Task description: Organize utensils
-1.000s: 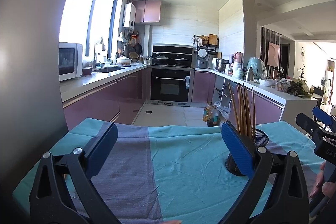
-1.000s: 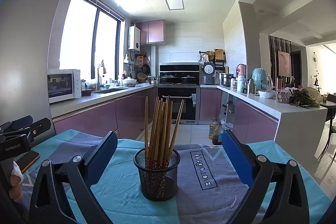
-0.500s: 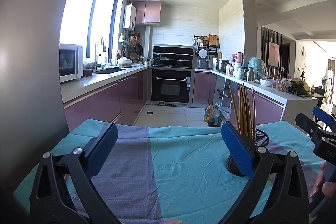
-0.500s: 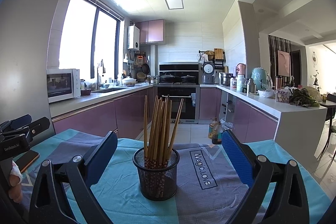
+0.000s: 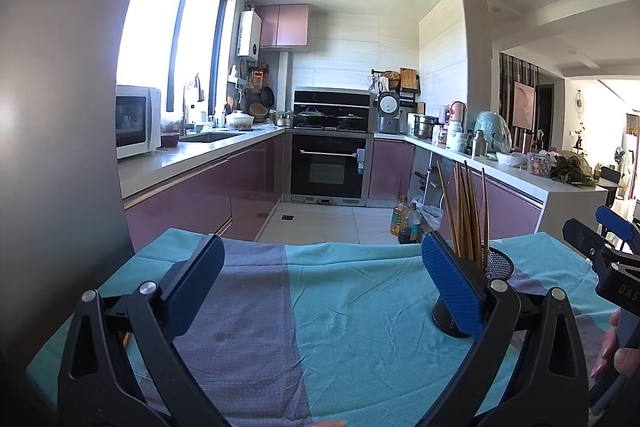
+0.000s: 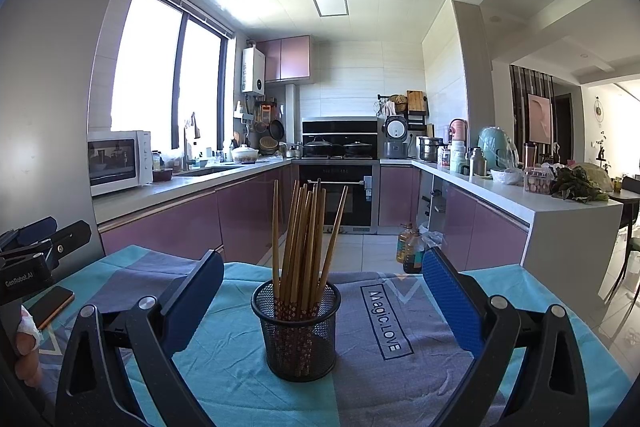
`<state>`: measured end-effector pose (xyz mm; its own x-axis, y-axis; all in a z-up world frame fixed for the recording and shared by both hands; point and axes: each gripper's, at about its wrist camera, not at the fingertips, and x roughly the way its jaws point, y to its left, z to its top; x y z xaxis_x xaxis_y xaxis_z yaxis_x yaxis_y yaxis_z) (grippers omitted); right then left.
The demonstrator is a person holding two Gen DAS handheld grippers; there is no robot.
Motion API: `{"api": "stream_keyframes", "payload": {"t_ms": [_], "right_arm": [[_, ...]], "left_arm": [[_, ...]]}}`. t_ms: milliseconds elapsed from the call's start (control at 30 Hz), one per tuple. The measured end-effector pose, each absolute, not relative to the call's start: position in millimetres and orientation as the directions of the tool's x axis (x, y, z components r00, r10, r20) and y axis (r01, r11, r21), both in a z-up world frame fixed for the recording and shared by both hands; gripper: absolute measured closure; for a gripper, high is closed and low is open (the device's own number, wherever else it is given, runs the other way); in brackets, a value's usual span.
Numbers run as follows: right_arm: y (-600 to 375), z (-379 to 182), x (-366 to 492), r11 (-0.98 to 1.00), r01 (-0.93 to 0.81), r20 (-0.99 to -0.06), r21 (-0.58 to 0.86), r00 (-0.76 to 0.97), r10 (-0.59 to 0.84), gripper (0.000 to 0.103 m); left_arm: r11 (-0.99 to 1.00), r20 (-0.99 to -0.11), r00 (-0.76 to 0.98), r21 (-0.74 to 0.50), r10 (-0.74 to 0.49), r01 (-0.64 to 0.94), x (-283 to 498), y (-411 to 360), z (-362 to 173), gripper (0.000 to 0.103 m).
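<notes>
A black mesh cup (image 6: 297,331) stands upright on the teal and grey tablecloth (image 6: 400,359), holding several wooden chopsticks (image 6: 304,243). My right gripper (image 6: 320,291) is open, and the cup sits just ahead between its blue pads with a gap on each side. In the left wrist view the same cup (image 5: 496,265) and chopsticks (image 5: 464,211) show partly hidden behind the right pad. My left gripper (image 5: 318,277) is open over bare cloth (image 5: 340,307), with nothing between its fingers.
A phone (image 6: 52,305) lies on the cloth at the left, by the hand holding the left gripper. Beyond the table's far edge are the kitchen floor, two oil bottles (image 6: 410,247), purple cabinets and a white counter (image 6: 560,211) on the right.
Both views have drifted very slightly; the cup, chopsticks and both open grippers keep their places.
</notes>
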<state>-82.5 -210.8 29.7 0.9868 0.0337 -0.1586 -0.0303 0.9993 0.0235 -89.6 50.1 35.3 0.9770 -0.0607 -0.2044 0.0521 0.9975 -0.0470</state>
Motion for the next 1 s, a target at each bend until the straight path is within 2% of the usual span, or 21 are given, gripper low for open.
{"api": "stream_keyframes", "payload": {"t_ms": [1000], "right_arm": [[-212.0, 28.8, -81.4, 0.999, -0.026, -0.163, 0.03, 0.986, 0.031, 0.007]], "left_arm": [[0.997, -0.206, 0.977, -0.047, -0.063, 0.054, -89.7, 50.6, 35.1, 0.006]]}}
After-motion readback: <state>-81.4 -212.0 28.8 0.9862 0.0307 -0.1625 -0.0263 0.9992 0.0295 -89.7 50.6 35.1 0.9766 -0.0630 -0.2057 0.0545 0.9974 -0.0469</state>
